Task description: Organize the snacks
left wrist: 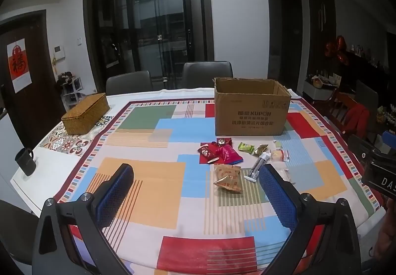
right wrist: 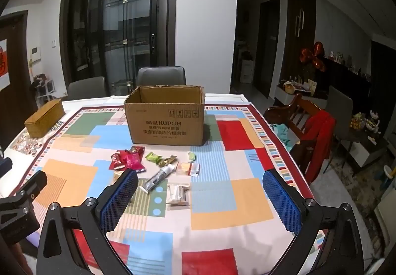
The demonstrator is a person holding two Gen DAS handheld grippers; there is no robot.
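Observation:
An open cardboard box stands at the far side of the table. In front of it lie several snack packets: red packets, green packets, a tan bag, a grey tube, pale wrapped snacks and a clear packet. My left gripper hovers open over the near tablecloth, nothing between its fingers. My right gripper is open too, above the clear packet, apart from it.
A woven basket sits at the table's far left, a black mug at the left edge. Grey chairs stand behind the table. A wooden chair with red cloth is at the right.

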